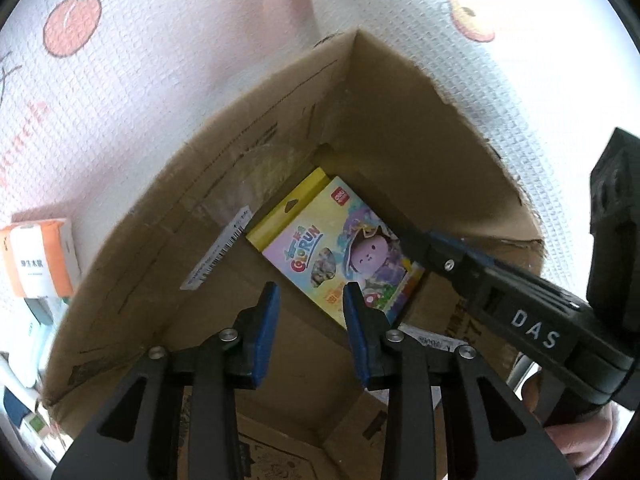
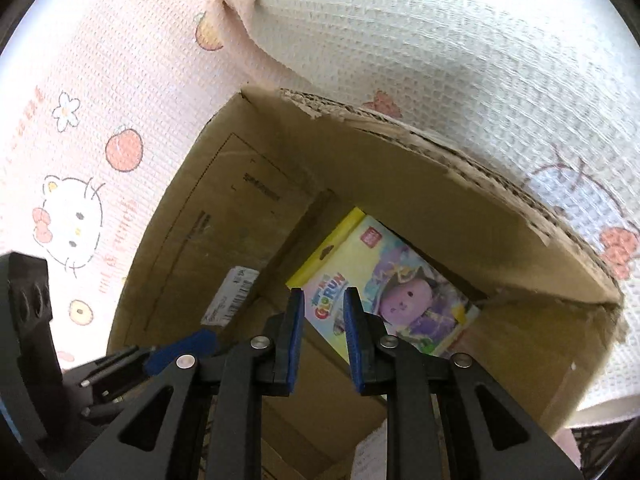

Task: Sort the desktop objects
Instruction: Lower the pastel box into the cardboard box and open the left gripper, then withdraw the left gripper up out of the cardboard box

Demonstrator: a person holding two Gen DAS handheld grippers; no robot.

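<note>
A patterned cloth [image 1: 168,92] covers the table — fruit and cat prints across it. On it stands an open cardboard box [image 1: 384,128], and flat on its floor, toward the far corner, lies a colourful crayon box [image 1: 336,244]. Both grippers hang above the opening: the left gripper [image 1: 312,296] released, holding nothing — the right gripper [image 2: 323,304] likewise parted and empty. At far left sits a tissue pack [image 1: 38,260].

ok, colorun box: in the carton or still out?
In. The Colorun box lies flat, face up, on the floor of the cardboard carton, in a corner; both grippers are open and not holding it.
</note>
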